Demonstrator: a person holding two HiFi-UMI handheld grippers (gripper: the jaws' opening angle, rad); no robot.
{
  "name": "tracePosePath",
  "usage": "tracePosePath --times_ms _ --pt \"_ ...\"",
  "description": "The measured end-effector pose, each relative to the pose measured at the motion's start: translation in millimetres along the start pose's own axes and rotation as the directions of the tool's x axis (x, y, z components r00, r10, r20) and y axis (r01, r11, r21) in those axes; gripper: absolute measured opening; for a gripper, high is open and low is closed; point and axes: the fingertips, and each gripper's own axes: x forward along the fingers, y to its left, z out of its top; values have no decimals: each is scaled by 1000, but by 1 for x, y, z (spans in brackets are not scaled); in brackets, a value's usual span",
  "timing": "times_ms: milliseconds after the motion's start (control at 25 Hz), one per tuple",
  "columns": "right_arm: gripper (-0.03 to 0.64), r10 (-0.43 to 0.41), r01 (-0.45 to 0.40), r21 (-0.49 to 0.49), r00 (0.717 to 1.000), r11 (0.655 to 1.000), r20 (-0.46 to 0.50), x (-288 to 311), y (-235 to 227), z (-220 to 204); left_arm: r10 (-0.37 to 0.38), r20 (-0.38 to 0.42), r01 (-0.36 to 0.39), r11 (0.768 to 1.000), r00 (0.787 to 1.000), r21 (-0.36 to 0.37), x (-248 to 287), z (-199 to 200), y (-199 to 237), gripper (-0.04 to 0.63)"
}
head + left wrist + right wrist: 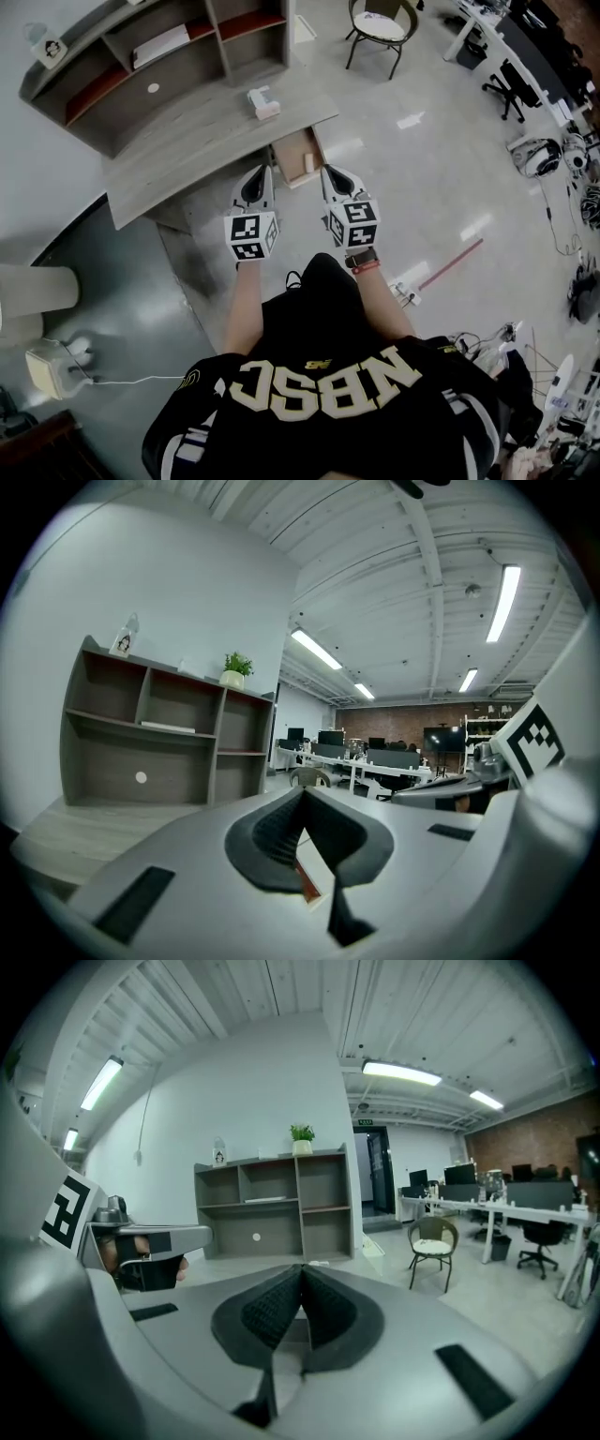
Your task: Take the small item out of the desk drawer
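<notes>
The grey desk (187, 150) stands ahead of me with its wooden drawer (296, 150) pulled open at the right end. A small pale item (309, 163) lies inside near the drawer's front right corner. My left gripper (261, 172) hovers just left of the drawer, jaws shut and nothing in them. My right gripper (330, 172) hovers just right of the drawer, also shut and empty. In the left gripper view the left gripper (303, 790) has its black pads meeting at the tip. In the right gripper view the right gripper (301, 1267) looks the same.
A shelf unit (141, 52) sits on the back of the desk, and a tissue box (263, 101) rests near the desk's front edge. A chair (382, 28) stands beyond on the glossy floor. Cables and gear lie at the right (562, 159).
</notes>
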Motion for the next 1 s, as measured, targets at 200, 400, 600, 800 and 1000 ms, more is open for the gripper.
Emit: tracePosePath --times_ms 200,400,600,800,1000 --pt "8 -19 22 36 998 999 -67 25 -20 -29 -21 -42 19 998 999 -56 20 -24 4 14" --pt "8 -25 32 43 987 999 -160 61 -46 -66 -50 -88 47 998 995 -42 50 -55 9 14" --pt "18 8 11 70 964 998 -266 95 -65 -107 -58 -164 47 997 985 -68 81 -92 10 14" --pt "46 49 -15 97 934 995 -354 123 -76 -150 -48 -230 26 995 972 -99 106 -123 10 14" --pt "80 76 -30 114 902 993 -425 152 -82 -186 -33 -288 -2 993 957 -120 125 -152 21 14"
